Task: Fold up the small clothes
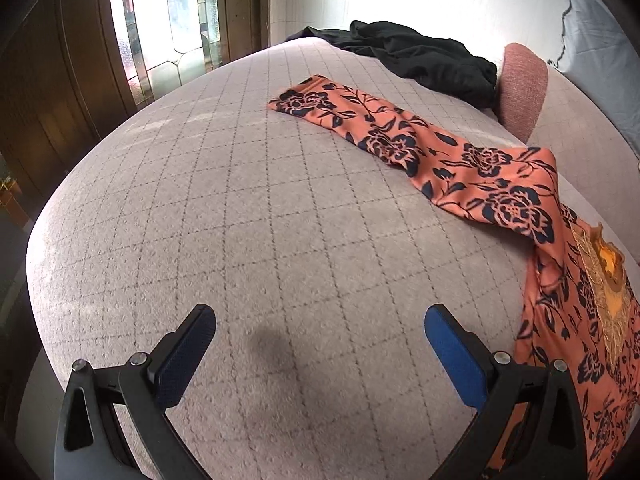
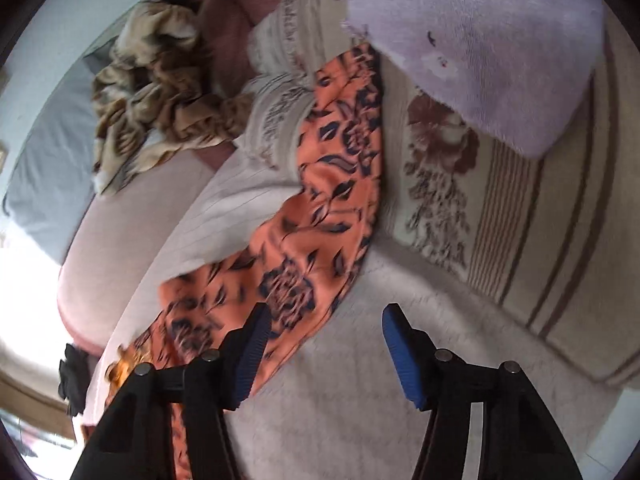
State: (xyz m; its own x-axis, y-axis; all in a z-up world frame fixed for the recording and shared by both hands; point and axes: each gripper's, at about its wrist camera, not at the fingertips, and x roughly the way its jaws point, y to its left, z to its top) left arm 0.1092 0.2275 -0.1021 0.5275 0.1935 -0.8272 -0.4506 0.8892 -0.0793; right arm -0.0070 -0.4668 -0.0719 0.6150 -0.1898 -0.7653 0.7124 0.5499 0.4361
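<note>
Fingers of the left gripper stand spread wide over bare quilted mattress, nothing between the blue pads, which hang clear of the cloth. Just to their right lies the body of the orange flowered garment, with a gold embroidered patch on it. One long sleeve of that garment runs flat across the mattress, away toward the far left. Beyond its end lies a crumpled black garment, apart from the orange one, and beside that a pink cushion. A leaded glass window stands in the background.

Fingers of the right gripper are parted, with nothing pinched; bare mattress shows in the gap. The left-hand pad overlaps the edge of the orange flowered garment; contact cannot be judged, as the view is blurred. This stretch of cloth runs up and away over a striped beige blanket. Farther off lie a lilac towel and a crumpled brown patterned cloth.
</note>
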